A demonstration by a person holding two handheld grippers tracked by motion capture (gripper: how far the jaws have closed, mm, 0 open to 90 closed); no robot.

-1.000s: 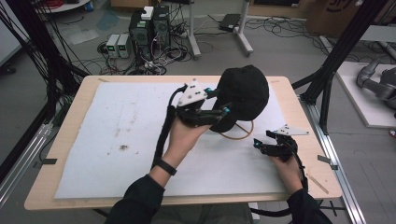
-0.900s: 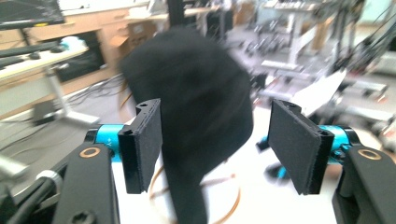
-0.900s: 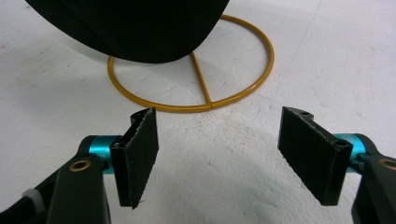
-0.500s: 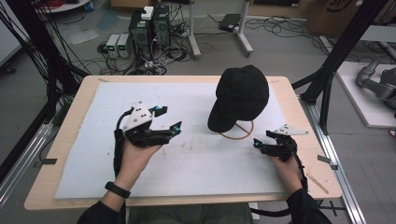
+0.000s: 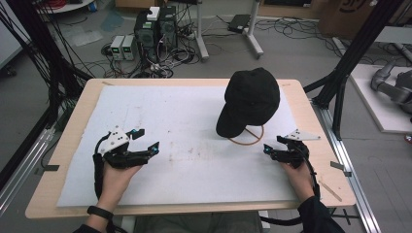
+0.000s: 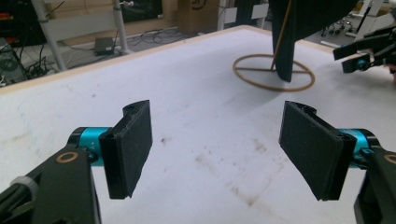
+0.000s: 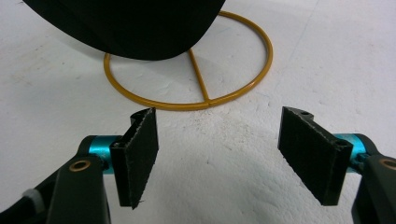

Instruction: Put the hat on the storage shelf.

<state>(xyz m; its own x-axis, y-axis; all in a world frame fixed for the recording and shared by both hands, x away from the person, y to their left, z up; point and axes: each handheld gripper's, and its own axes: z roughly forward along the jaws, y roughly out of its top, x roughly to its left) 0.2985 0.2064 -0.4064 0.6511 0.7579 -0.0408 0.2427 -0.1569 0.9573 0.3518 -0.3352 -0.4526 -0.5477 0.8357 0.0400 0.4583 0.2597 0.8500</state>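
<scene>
Black cap (image 5: 251, 100) sits on a thin wire stand (image 5: 247, 136) at the right rear of the white mat (image 5: 184, 145) covering the wooden surface (image 5: 77, 116). The cap's brim points toward the person and hangs over the stand's yellow base ring. The ring lies flat on the mat.

Left gripper (image 5: 145, 141) is now at the front left of the mat, well apart from the cap, jaws released and holding nothing. One second ago it was up against the cap's left side; half a second ago it was at mid-left of the mat; it has since drawn back further toward the person and lower. In the left gripper view, the jaws stand wide apart over bare, faintly stained mat, with the stand ring (image 6: 273, 71) and the cap's brim (image 6: 299, 28) farther off toward upper right, and the right gripper (image 6: 369, 51) at the far right edge.

Right gripper (image 5: 274, 145) rests at the front right, just beside the ring, in about the same spot as in both earlier frames. Its jaws are released and empty. In the right gripper view, the jaws frame the near arc of the ring (image 7: 189, 84), with the cap's brim (image 7: 126, 28) overhanging the far half; the jaws touch neither ring nor cap.

The cap's position is unchanged over the last half second.
</scene>
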